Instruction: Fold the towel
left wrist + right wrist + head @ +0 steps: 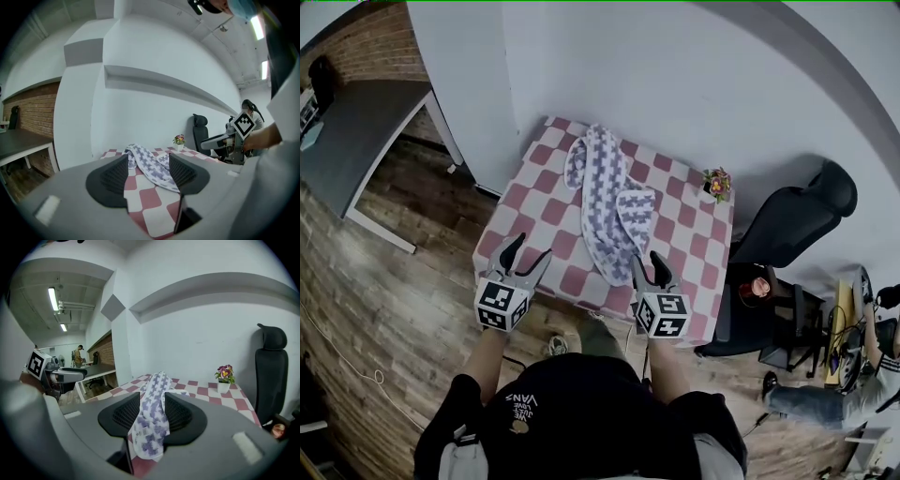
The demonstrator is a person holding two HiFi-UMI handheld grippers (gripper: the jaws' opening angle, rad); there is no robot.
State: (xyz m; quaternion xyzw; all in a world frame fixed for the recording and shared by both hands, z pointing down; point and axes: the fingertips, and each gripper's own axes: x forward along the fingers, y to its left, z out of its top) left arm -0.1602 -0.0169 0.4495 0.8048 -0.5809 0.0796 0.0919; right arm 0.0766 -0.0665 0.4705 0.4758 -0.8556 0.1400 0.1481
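Plainly nothing is folded yet: across the checkered table (694, 234) the towel (605, 202) lies in a long rumpled heap, our right gripper (649, 267) clamps its near end at the table's front edge, and our left gripper (530, 251) gapes empty near the corner, so we judge every fold remains.

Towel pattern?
Towel: white with purple cross-like print; right gripper view shows it best.

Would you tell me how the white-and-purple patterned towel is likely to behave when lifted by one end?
The white-and-purple patterned cloth towel is probably floppy: it lies rumpled in a twisted strip on the checked table. Lifted, it would likely sag and trail, since its end droops from the right gripper. It looks light, so pushing may bunch it.
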